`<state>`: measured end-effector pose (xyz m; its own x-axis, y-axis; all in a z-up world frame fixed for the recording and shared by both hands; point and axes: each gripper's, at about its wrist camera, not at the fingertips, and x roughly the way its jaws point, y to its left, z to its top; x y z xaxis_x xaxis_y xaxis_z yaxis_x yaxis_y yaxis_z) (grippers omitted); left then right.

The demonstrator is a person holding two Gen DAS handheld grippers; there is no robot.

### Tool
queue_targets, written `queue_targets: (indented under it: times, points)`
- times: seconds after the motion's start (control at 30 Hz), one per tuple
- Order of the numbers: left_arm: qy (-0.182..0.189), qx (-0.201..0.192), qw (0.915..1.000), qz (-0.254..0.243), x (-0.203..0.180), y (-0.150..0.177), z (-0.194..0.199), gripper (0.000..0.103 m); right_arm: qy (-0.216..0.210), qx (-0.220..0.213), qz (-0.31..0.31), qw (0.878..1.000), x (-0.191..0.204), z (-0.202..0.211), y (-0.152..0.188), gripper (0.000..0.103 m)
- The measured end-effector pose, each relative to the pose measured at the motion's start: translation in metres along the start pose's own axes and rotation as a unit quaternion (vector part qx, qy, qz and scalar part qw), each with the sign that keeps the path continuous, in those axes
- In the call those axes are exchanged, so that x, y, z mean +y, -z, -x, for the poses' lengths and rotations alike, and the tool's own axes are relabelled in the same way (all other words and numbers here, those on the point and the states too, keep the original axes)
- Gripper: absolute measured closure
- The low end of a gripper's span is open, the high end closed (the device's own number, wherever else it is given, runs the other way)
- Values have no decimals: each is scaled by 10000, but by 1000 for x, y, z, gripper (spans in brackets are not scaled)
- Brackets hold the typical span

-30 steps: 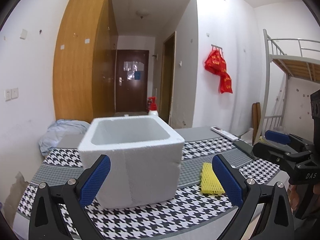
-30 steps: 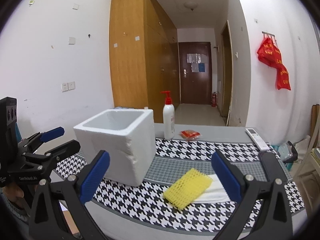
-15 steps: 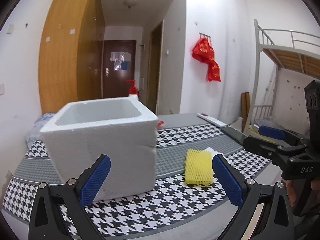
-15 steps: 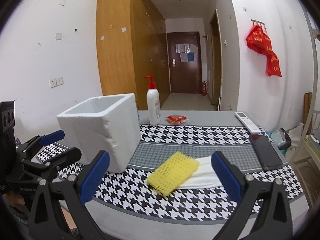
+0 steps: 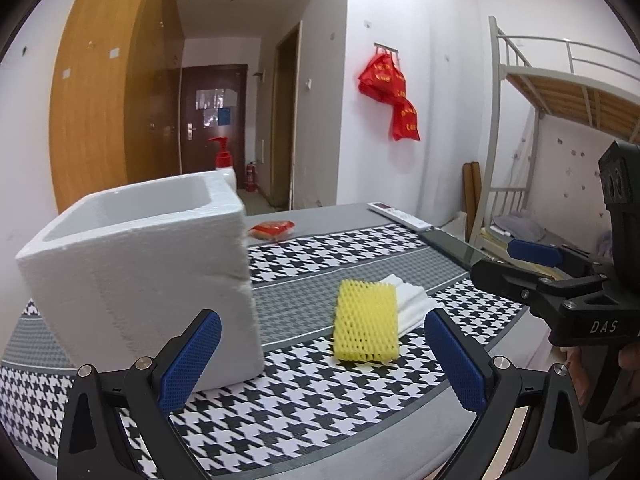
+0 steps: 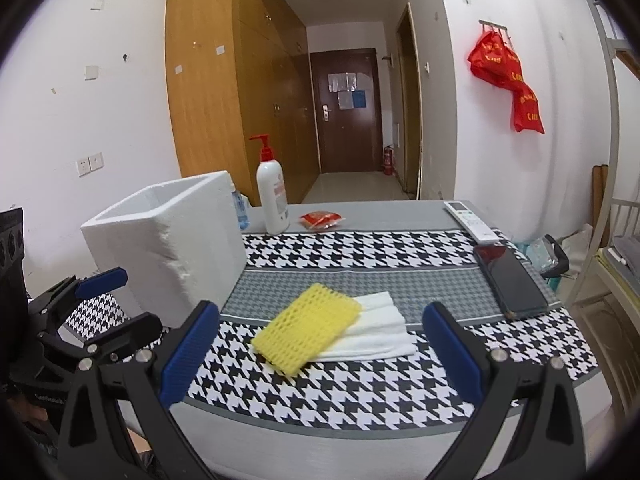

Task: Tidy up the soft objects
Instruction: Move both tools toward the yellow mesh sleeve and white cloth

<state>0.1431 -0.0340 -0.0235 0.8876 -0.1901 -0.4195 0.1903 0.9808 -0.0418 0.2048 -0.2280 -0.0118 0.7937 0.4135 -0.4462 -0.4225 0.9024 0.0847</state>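
Observation:
A yellow foam net [image 5: 366, 322] [image 6: 308, 328] lies on the houndstooth table, partly over a white folded sheet [image 5: 414, 304] [image 6: 378, 332]. To its left stands a white styrofoam box [image 5: 140, 276] [image 6: 168, 240], open at the top, with nothing visible inside. My left gripper [image 5: 320, 328] is open and hovers above the table's front edge, between the box and the net. My right gripper [image 6: 322, 312] is open too, with the net straight ahead of its fingers and nothing between them. Each gripper shows at the edge of the other's view: the right gripper [image 5: 500, 258] and the left gripper [image 6: 136, 300].
At the back of the table stand a red-topped pump bottle [image 6: 273, 200], a red packet [image 6: 322, 219] and a white remote [image 6: 472, 222]. A dark phone [image 6: 512, 280] lies at the right edge. A metal bunk bed [image 5: 560, 100] stands to the right.
Both grippers have come closer to the table and stay open. In the left view the box has slid left and the yellow net sits nearer the middle.

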Motion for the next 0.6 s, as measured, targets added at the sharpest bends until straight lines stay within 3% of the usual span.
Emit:
queue_targets:
  times: [0.6]
  points:
    - [169, 482, 9986, -152, -28, 2, -41, 1, -61, 362, -157, 9992, -36, -23, 12, 0]
